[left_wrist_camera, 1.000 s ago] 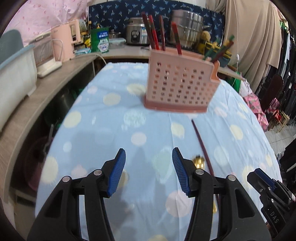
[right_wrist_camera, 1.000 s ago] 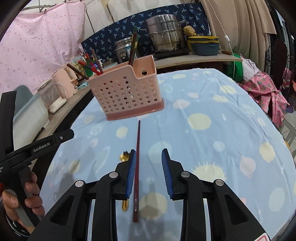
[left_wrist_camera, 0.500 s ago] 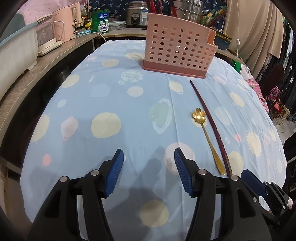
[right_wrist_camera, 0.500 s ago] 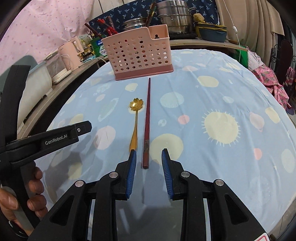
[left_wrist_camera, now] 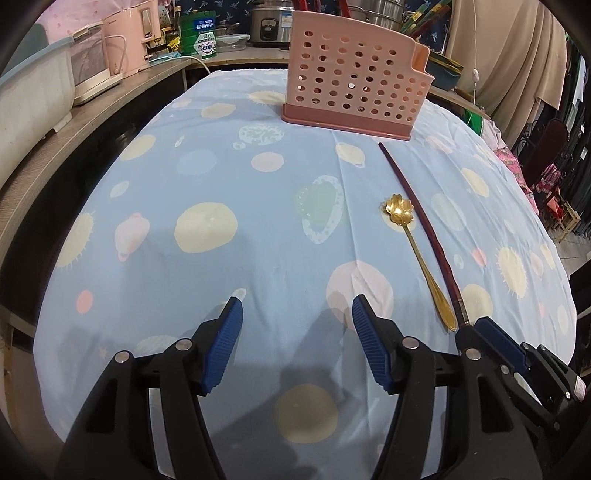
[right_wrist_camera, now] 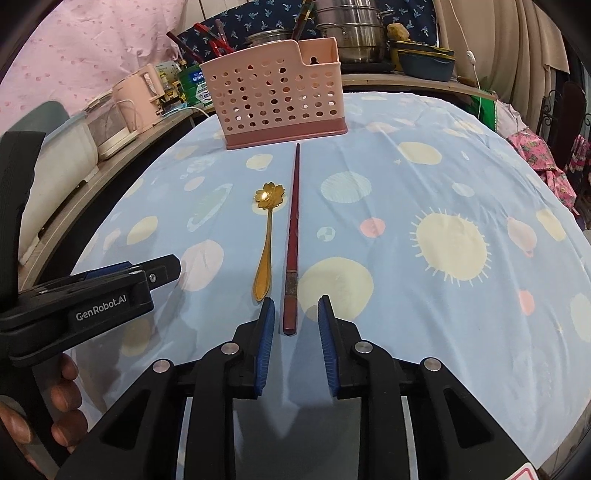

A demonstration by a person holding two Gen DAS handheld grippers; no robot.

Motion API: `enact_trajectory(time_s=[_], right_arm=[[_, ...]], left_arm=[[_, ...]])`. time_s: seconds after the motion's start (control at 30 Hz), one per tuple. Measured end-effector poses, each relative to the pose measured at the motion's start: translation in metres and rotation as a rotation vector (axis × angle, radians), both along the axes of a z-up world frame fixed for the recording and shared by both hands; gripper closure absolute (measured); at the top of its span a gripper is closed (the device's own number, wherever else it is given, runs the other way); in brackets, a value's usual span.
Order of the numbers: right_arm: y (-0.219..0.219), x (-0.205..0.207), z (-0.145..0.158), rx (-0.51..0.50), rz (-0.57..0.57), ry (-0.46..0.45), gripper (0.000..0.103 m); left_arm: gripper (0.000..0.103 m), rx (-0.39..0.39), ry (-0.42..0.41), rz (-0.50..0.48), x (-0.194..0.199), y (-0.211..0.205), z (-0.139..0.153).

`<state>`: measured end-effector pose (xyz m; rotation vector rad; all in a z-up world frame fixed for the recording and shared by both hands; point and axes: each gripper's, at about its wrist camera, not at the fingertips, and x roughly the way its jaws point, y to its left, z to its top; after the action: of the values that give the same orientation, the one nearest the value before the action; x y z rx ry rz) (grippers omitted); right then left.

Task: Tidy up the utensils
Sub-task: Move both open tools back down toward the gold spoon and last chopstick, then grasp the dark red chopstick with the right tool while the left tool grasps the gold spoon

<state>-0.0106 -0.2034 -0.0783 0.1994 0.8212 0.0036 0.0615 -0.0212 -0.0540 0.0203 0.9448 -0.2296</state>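
A pink perforated basket (right_wrist_camera: 280, 107) stands at the far end of the counter (right_wrist_camera: 461, 314), and several red and dark sticks rise from behind its rim; whether they sit inside it cannot be told. In front of it a dark red chopstick (right_wrist_camera: 293, 236) lies pointing at the basket, with a gold flower-bowl spoon (right_wrist_camera: 266, 240) just beside it on its left. The counter wears a blue cloth with pale dots and suns. A side shelf holds a pink kettle (right_wrist_camera: 138, 98) and steel pots (right_wrist_camera: 351, 33). The right tool (right_wrist_camera: 295, 317) stands narrowly apart around the chopstick's near end, not touching it. The left tool (left_wrist_camera: 297, 325) stands wide over bare cloth, holding nothing.
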Motion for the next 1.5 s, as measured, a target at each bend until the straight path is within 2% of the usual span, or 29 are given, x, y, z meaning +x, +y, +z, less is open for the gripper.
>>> enact_trajectory(time_s=[0.2,0.33,0.47,0.8,1.0,1.1,1.17,1.2,1.3,1.37,1.4,1.5], right_arm=[[-0.002,0.003,-0.002,-0.012,-0.003,-0.001,0.096],[-0.004,0.001,-0.002,-0.012,-0.009,-0.006,0.096],[-0.011,-0.003,0.0,-0.016,-0.027,-0.011,0.096],[-0.042,-0.014,0.004,0.004,-0.111,-0.017,0.096],[-0.05,-0.016,0.001,0.026,-0.127,-0.012,0.096],[-0.049,-0.016,-0.001,0.031,-0.122,-0.009,0.096],[-0.048,-0.016,-0.002,0.034,-0.118,-0.008,0.096],[-0.048,-0.016,-0.002,0.035,-0.117,-0.008,0.096],[-0.047,-0.015,-0.003,0.04,-0.114,-0.007,0.096],[-0.047,-0.015,-0.003,0.042,-0.114,-0.008,0.096],[-0.047,-0.015,-0.003,0.043,-0.113,-0.007,0.096],[-0.045,-0.016,-0.002,0.043,-0.108,-0.008,0.096]], left_arm=[[0.04,0.004,-0.001,-0.004,-0.001,-0.002,-0.001],[0.038,-0.001,0.001,-0.011,-0.002,-0.005,-0.001],[0.027,-0.011,-0.005,-0.021,-0.005,-0.011,0.001],[0.025,-0.058,0.018,-0.105,-0.011,-0.047,0.004],[0.025,-0.034,0.017,-0.133,-0.011,-0.067,-0.005],[0.033,-0.012,-0.002,-0.144,-0.012,-0.073,-0.006],[0.046,-0.002,-0.014,-0.151,-0.013,-0.075,-0.006],[0.048,-0.002,-0.019,-0.155,-0.014,-0.075,-0.006],[0.07,-0.003,-0.03,-0.177,-0.016,-0.076,-0.006],[0.089,-0.006,-0.03,-0.191,-0.017,-0.077,-0.005],[0.092,-0.009,-0.027,-0.197,-0.018,-0.077,-0.005],[0.093,-0.022,-0.02,-0.204,-0.02,-0.075,-0.005]])
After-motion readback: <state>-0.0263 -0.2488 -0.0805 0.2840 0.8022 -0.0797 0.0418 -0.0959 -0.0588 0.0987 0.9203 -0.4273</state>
